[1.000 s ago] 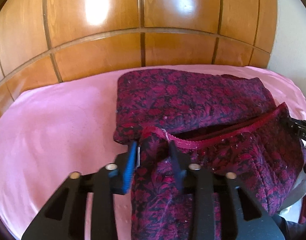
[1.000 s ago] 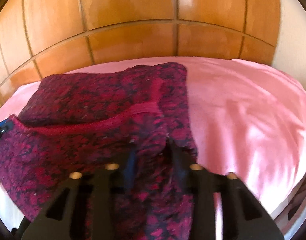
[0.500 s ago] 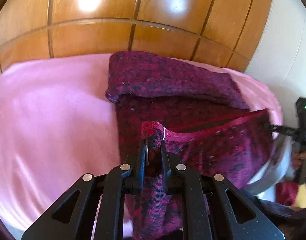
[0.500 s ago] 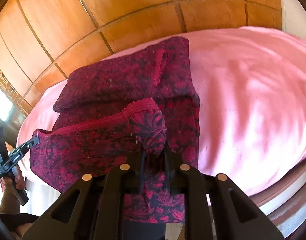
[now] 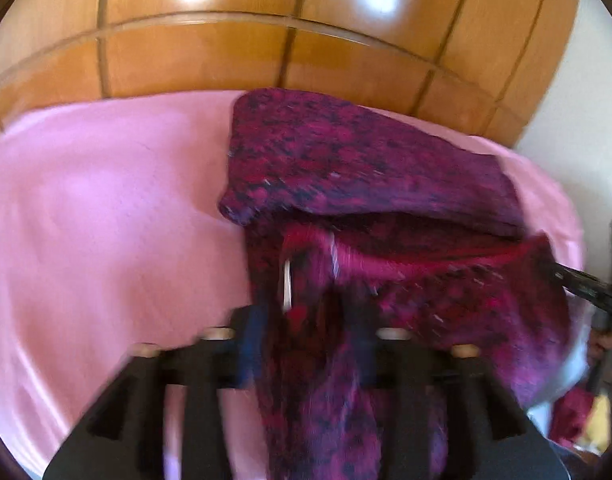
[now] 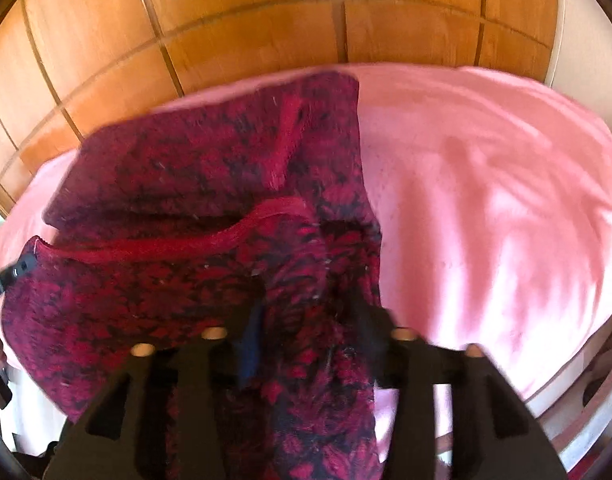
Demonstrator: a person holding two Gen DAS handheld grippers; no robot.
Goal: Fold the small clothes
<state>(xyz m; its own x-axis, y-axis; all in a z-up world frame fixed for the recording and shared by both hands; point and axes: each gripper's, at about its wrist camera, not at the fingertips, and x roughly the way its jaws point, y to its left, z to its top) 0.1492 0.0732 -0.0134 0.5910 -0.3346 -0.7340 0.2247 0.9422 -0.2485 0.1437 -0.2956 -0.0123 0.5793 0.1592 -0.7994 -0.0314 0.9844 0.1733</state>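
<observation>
A dark red patterned garment (image 5: 346,168) with a red ribbed hem (image 5: 426,260) lies half folded on the pink bedspread (image 5: 86,220). It also shows in the right wrist view (image 6: 178,184). My left gripper (image 5: 310,312) stands open around the hem's left corner, the cloth lying loose between its fingers. My right gripper (image 6: 306,312) stands open around the hem's right corner (image 6: 298,216). The near part of the garment hangs over the bed's front edge. Both views are blurred.
A wooden panelled headboard (image 5: 266,40) runs behind the bed. A white wall (image 5: 586,100) stands to the right. The bedspread spreads bare to the right of the garment in the right wrist view (image 6: 486,200).
Both grippers were shut on the hem corners half a second ago and have opened. The hem has dropped lower toward the folded part.
</observation>
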